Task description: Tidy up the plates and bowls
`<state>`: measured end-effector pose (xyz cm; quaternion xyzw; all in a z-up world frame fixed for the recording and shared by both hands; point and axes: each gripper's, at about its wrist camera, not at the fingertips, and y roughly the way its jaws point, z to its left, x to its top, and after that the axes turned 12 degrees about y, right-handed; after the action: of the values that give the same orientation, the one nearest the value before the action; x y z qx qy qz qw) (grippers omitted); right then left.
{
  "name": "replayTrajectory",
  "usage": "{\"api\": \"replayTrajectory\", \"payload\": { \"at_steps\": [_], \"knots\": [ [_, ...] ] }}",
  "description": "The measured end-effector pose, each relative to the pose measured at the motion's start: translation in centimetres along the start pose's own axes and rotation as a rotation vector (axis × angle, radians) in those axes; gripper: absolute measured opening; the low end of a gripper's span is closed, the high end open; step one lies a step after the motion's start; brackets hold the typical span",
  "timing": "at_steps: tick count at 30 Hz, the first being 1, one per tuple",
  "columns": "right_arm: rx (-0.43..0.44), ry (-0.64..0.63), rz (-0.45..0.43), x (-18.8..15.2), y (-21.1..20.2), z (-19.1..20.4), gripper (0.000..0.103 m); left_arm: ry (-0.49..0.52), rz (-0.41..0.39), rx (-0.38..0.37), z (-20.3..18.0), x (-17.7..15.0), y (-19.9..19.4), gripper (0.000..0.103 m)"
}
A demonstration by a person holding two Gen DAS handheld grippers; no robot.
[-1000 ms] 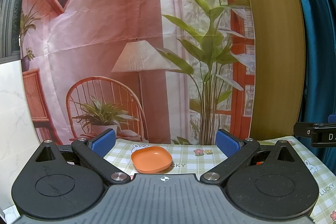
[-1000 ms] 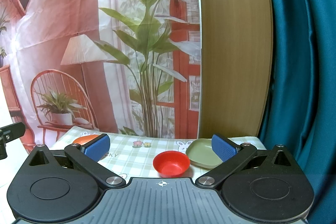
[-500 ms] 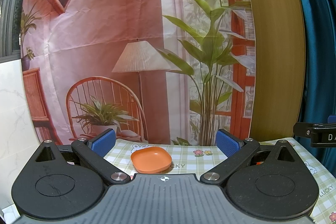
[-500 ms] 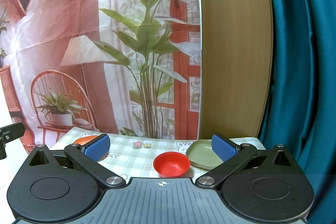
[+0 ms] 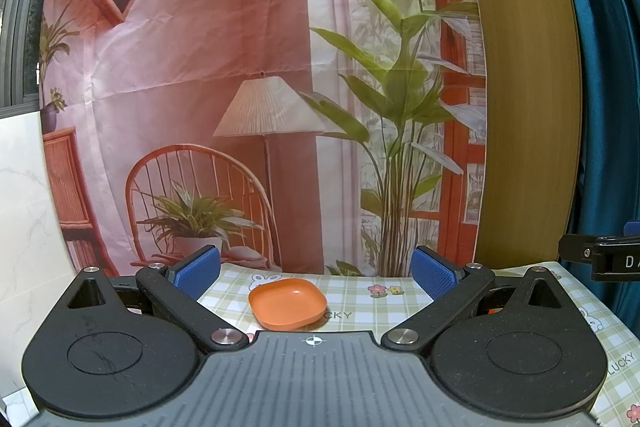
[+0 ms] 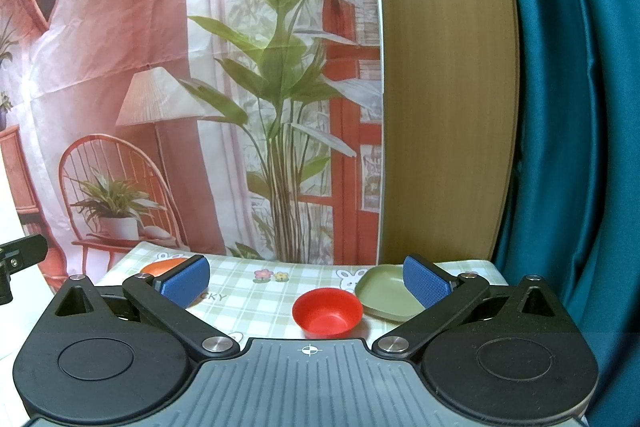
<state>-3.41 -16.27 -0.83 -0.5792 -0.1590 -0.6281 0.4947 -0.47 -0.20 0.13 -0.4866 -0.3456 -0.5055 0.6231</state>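
An orange square plate (image 5: 287,303) lies on the checked tablecloth (image 5: 360,303), just ahead of my open, empty left gripper (image 5: 316,273) and between its blue pads. In the right wrist view a red bowl (image 6: 327,311) sits on the cloth ahead of my open, empty right gripper (image 6: 306,281). A green square plate (image 6: 386,291) lies right of the bowl, partly behind the right blue pad (image 6: 426,281). The orange plate (image 6: 162,265) peeks out behind the left pad.
A printed backdrop (image 5: 240,87) hangs at the table's far edge, with a wooden panel (image 6: 444,87) and teal curtain (image 6: 568,107) to the right. The right gripper's body (image 5: 604,261) shows at the left wrist view's right edge.
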Motion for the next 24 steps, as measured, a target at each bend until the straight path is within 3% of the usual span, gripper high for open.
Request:
{"api": "replayTrajectory", "payload": {
  "at_steps": [24],
  "knots": [
    [0.001,0.002,-0.001,-0.05,0.05,-0.05,0.103,-0.003,0.002,0.0,-0.06,0.03,0.02,0.102]
  ]
}}
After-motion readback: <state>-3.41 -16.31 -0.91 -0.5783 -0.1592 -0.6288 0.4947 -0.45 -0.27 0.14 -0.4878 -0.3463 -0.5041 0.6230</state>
